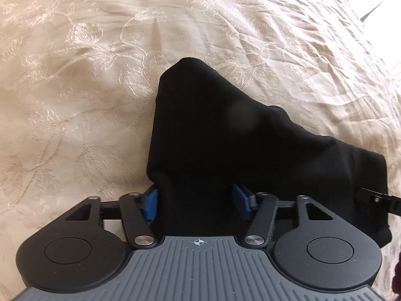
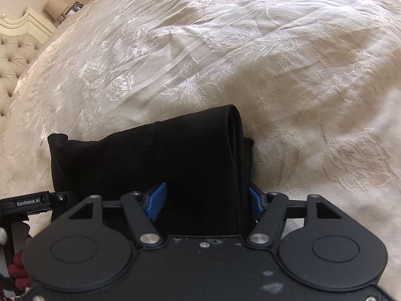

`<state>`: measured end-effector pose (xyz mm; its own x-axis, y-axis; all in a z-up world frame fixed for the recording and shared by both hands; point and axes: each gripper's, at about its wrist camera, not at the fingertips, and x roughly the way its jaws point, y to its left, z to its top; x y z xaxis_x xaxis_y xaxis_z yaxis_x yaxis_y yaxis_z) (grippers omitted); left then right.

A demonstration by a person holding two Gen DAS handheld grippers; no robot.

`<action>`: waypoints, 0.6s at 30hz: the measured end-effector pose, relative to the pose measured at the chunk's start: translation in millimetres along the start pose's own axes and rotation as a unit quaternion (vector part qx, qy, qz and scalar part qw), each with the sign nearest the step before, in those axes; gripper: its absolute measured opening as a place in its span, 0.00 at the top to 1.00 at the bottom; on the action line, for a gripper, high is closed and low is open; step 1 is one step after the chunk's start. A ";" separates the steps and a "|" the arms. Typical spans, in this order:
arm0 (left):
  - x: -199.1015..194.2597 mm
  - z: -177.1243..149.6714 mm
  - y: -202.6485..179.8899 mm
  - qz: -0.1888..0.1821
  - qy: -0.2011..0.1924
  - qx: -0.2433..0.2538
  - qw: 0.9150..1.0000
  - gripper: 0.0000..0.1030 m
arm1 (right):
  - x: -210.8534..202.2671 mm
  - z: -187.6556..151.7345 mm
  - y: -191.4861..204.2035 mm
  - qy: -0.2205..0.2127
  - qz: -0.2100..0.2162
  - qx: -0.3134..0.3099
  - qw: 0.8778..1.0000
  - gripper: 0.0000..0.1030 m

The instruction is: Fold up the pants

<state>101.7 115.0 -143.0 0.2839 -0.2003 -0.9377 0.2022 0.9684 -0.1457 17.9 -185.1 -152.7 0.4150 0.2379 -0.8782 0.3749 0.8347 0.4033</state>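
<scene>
left gripper and right gripper open around folded black pants, cream bedspread

Black pants hide both claws' blue fingertips.

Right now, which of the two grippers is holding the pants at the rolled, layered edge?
The right gripper: the layered fold of the black pants sits beside its right pad. The left gripper has only smooth cloth between its pads.

A home bedroom: a bed with a cream floral-embroidered bedspread, a tufted headboard, and a bedside lamp.
</scene>
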 end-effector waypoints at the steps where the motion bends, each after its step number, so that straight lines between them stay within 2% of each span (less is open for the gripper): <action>1: -6.6 -2.9 -0.2 0.007 -0.010 0.003 1.000 0.74 | -2.8 0.0 2.0 -0.003 -0.003 -0.004 1.000 0.61; 2: -13.8 -5.5 1.9 0.008 -0.019 0.001 1.000 0.80 | -6.2 0.6 5.2 -0.008 -0.008 -0.008 1.000 0.74; 3: -20.2 -7.5 4.1 0.004 -0.025 -0.006 1.000 0.82 | -11.0 0.5 8.1 -0.012 -0.011 -0.011 1.000 0.78; 6: -36.2 -8.8 5.9 -0.001 -0.045 -0.014 0.999 0.87 | -26.1 -4.1 20.3 -0.029 -0.024 -0.028 0.999 0.80; 12: -73.6 -6.6 3.3 0.010 -0.087 0.020 0.996 0.89 | -61.9 -9.8 63.1 -0.067 -0.045 -0.086 0.993 0.80; 18: -107.3 22.2 40.5 0.031 -0.137 0.020 0.990 0.89 | -75.2 2.6 117.9 -0.092 -0.026 -0.128 0.987 0.81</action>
<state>100.2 172.5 -41.2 0.5389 -0.1779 -0.8234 0.2110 0.9748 -0.0725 33.0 -105.9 -38.6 0.5531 0.1168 -0.8249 0.1884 0.9470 0.2603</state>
